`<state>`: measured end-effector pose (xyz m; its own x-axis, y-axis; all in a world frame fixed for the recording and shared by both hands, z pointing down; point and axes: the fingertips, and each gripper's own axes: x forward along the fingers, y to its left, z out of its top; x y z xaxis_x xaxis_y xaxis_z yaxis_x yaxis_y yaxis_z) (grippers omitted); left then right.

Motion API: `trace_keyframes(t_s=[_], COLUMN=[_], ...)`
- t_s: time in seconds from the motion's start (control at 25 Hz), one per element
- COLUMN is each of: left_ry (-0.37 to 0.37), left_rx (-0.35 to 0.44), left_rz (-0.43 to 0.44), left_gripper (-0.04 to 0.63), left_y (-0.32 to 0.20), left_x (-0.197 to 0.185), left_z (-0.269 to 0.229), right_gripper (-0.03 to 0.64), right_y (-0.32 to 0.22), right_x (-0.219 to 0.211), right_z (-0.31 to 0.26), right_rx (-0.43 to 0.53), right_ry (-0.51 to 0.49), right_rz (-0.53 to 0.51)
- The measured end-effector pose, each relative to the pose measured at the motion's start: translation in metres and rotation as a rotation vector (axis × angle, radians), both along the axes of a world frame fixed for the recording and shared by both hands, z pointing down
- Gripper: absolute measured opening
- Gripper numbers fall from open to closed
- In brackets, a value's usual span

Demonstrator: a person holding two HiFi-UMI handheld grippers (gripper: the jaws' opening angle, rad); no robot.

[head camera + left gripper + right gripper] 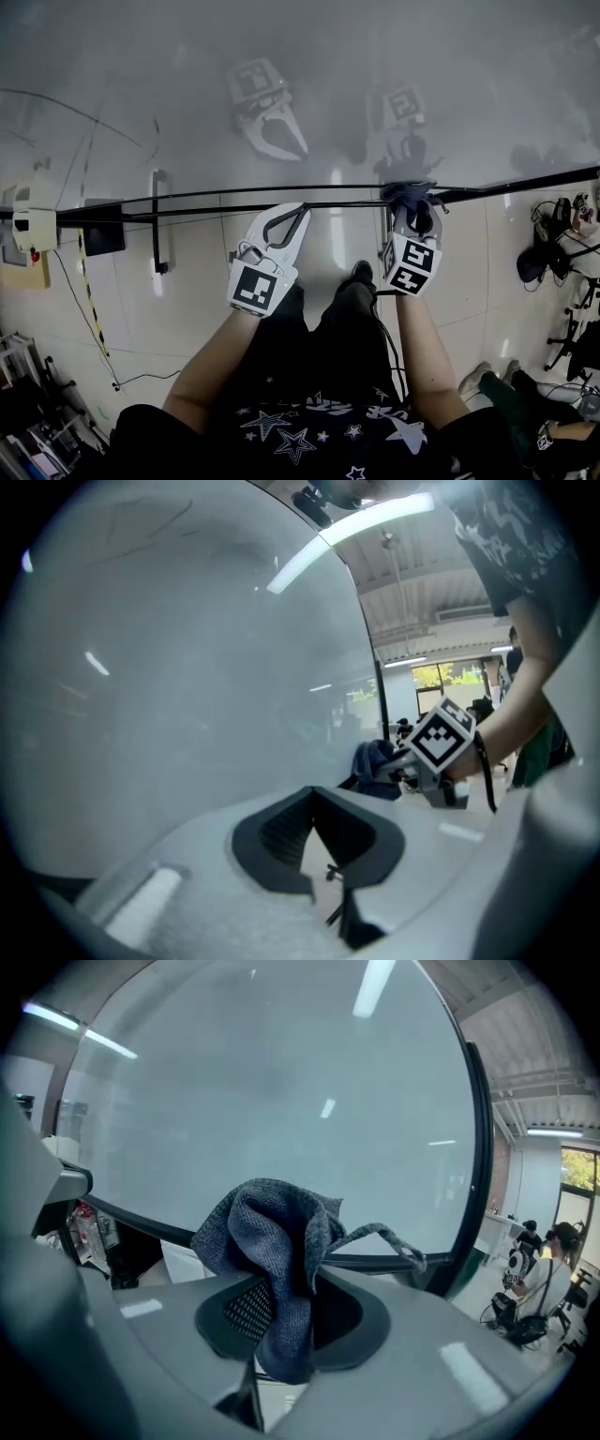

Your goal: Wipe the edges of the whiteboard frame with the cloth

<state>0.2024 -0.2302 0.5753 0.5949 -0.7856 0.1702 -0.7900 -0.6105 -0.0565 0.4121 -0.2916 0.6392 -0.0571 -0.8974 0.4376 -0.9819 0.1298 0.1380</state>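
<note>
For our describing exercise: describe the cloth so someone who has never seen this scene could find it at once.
Start at the large whiteboard and follow its dark frame along the lower edge. There the right gripper is shut on a bunched grey-blue knitted cloth. It is the only soft thing there; the left gripper beside it holds nothing.

Black shirt [319, 433], white star print

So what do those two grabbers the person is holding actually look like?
Both are white plastic shells tapering into two curved jaws with dark ribbed pads. The left gripper and right gripper each carry a white cube with black square markers. A black cable trails from the right one. The person wears a black star-printed top.
</note>
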Motion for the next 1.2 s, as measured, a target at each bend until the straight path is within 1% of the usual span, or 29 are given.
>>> trace_keyframes(t_s=[0.2,0.36,0.56,0.68,0.76,0.88,1.04,1.2], left_ry=[-0.007,-0.037,-0.045,-0.052,-0.075,-0.093,-0.117,-0.102], left_rx=[0.011,-0.017,-0.068,-0.087,-0.087,-0.077,-0.066,-0.06], left_rz=[-0.041,-0.11,-0.221,-0.272,-0.292,-0.322,-0.328,-0.326], left_gripper=[0.005,0.005,0.005,0.005,0.005,0.005,0.005,0.005], left_y=[0.007,0.009,0.016,0.014,0.01,0.006,0.007,0.009], left_x=[-0.019,-0.041,-0.087,-0.103,-0.113,-0.124,-0.135,-0.153], left_z=[-0.01,-0.006,-0.013,-0.015,-0.016,-0.019,-0.021,-0.02], right_gripper=[0.083,0.083,0.084,0.083,0.084,0.084,0.084,0.084], right_y=[0.007,0.01,0.015,0.016,0.017,0.019,0.026,0.029], right_x=[-0.011,-0.031,-0.084,-0.1,-0.108,-0.117,-0.132,-0.165], right_z=[-0.009,-0.007,0.002,0.001,0.0,0.001,0.002,-0.003], right_rx=[0.002,-0.011,-0.026,-0.032,-0.038,-0.049,-0.068,-0.062], right_ry=[0.012,-0.003,-0.054,-0.092,-0.112,-0.103,-0.1,-0.083], right_rz=[-0.042,-0.11,-0.215,-0.245,-0.272,-0.315,-0.352,-0.387])
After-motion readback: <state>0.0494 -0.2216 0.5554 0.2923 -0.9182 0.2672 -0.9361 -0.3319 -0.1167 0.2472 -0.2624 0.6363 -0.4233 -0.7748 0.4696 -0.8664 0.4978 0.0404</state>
